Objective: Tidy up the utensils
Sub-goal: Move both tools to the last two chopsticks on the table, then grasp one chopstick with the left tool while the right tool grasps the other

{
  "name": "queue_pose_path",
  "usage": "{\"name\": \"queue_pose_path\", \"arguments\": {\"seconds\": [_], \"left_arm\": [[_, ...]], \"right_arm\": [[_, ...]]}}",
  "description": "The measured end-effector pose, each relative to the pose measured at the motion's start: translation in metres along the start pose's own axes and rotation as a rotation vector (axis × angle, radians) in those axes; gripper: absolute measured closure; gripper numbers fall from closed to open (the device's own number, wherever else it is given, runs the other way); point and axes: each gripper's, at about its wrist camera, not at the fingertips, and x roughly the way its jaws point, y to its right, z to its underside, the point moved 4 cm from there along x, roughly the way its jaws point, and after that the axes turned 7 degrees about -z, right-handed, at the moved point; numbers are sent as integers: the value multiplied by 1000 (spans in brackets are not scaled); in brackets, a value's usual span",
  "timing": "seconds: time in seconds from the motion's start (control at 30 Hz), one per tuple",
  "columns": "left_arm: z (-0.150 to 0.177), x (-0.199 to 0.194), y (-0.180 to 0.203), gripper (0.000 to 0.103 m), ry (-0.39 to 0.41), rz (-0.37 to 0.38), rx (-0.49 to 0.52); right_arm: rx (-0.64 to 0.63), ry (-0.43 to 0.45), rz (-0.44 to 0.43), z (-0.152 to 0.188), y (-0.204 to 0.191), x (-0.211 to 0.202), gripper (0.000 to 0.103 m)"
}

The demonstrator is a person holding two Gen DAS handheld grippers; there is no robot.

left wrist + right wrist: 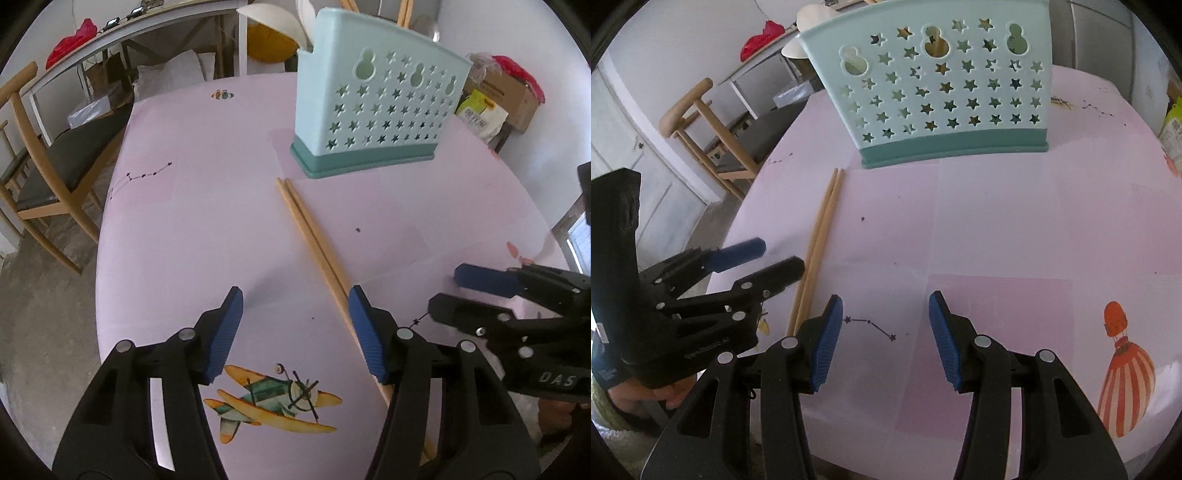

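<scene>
Hovering with jaws apart and empty, the left gripper (295, 325) and right gripper (886, 328) are needing one centred over both chopsticks (314, 236) before clamping.

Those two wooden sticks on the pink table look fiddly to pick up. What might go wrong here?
The chopsticks lie flat and side by side, so a tool may catch only one and roll the other away. They sit by the left tool's right-hand finger, not between its open fingers, so closing now would likely miss them. The right tool, also open, hangs close beside it; the two might bump. The tall holder could tip if nudged.
</scene>
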Motion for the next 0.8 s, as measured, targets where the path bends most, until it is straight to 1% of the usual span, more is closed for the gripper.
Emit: {"name": "queue_pose_path", "arguments": {"seconds": [0.27, 0.43, 0.5, 0.6, 0.67, 0.7, 0.77, 0.8], "left_arm": [[-1, 0, 2, 47, 5, 5, 13], [-2, 4, 7, 47, 4, -41, 48], [-2, 4, 5, 48, 7, -56, 45], [-2, 4, -3, 53, 9, -68, 22], [-2, 3, -10, 60, 10, -71, 5], [-3, 3, -13, 62, 11, -70, -3], [-3, 3, -19, 70, 11, -67, -13], [-3, 3, -22, 72, 12, -67, -22]], "right_arm": [[7, 7, -3, -7, -3, 10, 55], [25, 9, -19, -7, -1, 9, 55], [31, 10, -22, -7, 0, 8, 55], [29, 9, -19, -6, 1, 8, 55], [21, 3, -14, -6, -1, 8, 55], [16, -1, -17, -6, -2, 9, 55], [-5, -13, -25, -7, -9, 12, 55], [-16, -19, -32, -6, -12, 14, 55]]}}
